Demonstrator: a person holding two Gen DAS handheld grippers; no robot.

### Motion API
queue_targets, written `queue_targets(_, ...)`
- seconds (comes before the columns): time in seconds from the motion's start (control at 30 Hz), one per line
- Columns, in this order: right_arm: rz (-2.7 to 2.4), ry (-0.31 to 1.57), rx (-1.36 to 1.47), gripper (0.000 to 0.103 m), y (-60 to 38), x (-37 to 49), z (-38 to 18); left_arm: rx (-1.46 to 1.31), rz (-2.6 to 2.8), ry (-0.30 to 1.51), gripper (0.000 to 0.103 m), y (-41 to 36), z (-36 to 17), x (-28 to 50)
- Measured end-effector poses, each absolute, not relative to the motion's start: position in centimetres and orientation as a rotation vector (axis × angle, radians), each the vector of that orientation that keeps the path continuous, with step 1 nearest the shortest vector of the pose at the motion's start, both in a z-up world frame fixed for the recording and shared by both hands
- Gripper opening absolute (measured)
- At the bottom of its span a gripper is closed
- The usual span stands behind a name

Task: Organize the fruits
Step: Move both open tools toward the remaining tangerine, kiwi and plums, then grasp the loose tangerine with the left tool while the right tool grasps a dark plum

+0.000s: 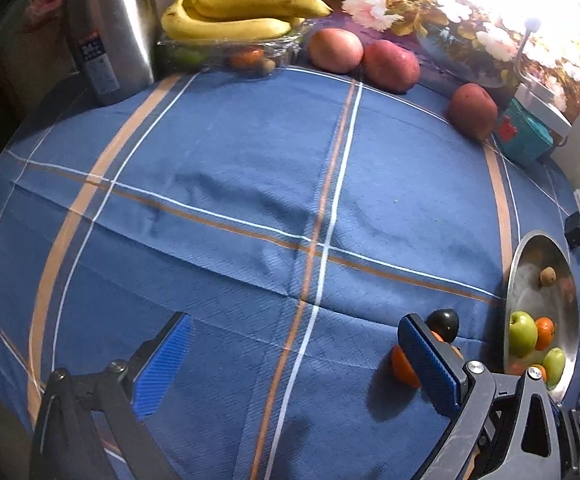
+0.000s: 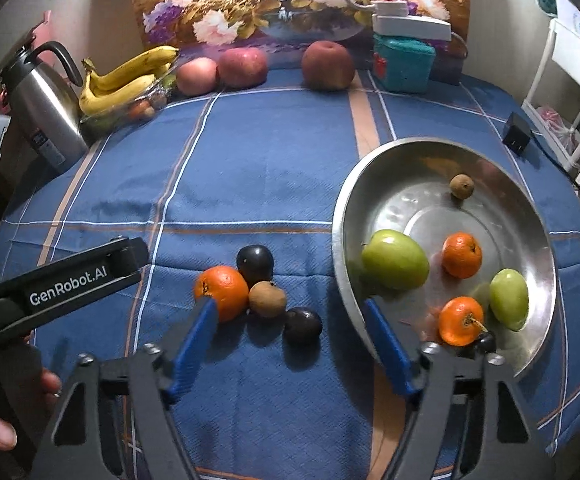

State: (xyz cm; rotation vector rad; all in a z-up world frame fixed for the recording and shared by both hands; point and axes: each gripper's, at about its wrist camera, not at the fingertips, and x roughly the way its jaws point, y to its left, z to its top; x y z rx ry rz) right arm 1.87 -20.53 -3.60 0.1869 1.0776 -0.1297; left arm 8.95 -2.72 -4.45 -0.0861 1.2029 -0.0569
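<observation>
On the blue cloth lie an orange (image 2: 222, 292), a dark plum (image 2: 255, 264), a small brown fruit (image 2: 267, 299) and a second dark plum (image 2: 302, 325), clustered. My right gripper (image 2: 290, 316) is open just above and in front of this cluster, nearest the second plum. The steel bowl (image 2: 441, 152) to the right holds two green apples (image 2: 394, 264), two oranges (image 2: 461, 254) and a brown fruit (image 2: 461, 186). My left gripper (image 1: 295, 332) is open and empty over bare cloth; the orange (image 1: 403, 364) and a plum (image 1: 443, 322) sit behind its right finger.
At the back stand a steel kettle (image 2: 46, 116), a clear dish with bananas (image 2: 126, 76), three red apples (image 2: 244, 66), a teal box (image 2: 403, 62) and a flower picture. A black adapter (image 2: 517, 134) lies right of the bowl. The left gripper's body (image 2: 66, 280) shows at left.
</observation>
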Motion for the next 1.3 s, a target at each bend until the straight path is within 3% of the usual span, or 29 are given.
queue_targets(0.33, -0.116, 1.141, 0.204, 0.049, -21.0, 2.4, -5.1, -0.011, -0.126, 1.244, 0.103, -4.8, -5.3, 8.8)
queue_targets(1.3, -0.101, 1.224, 0.184, 0.046, -20.7, 3.2, -7.2, -0.108, -0.301, 1.296, 0.1, -7.2, -6.3, 9.1)
